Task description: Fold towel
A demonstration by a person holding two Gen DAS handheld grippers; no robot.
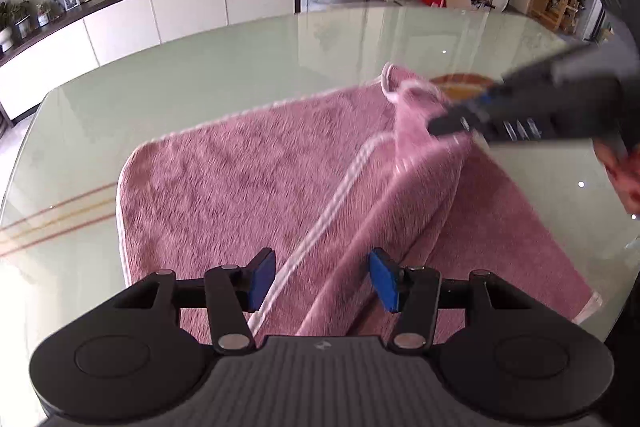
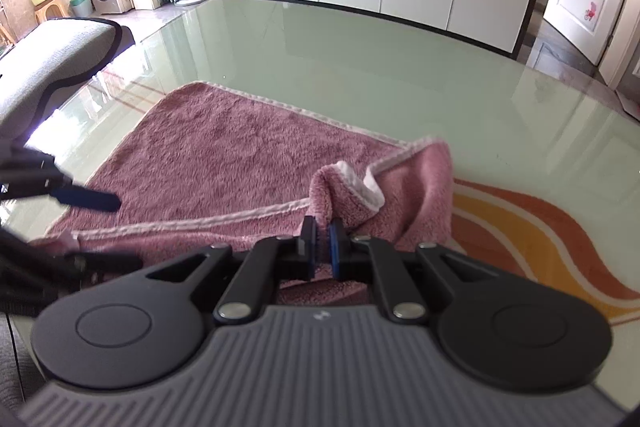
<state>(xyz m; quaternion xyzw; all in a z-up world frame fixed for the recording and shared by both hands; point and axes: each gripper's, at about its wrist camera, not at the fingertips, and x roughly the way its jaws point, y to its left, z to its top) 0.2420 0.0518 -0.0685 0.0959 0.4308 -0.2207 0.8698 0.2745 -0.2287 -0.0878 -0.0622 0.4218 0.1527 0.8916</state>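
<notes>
From the left wrist: my left gripper (image 1: 322,277) hangs with jaws apart over the pink towel (image 1: 248,179) on the glass table (image 1: 200,67), nothing held. From the right wrist: my right gripper (image 2: 323,247) pinches a lifted corner (thin bite, so plush pile may slip loose); bare glass lies beyond the far hem

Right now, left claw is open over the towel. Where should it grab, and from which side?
Probably the raised fold ridge of the towel just ahead of the left claw, coming straight forward and down so the pads straddle it. The right claw already pinches the lifted corner; the rest lies flat on the glass table, harder to pinch.
</notes>
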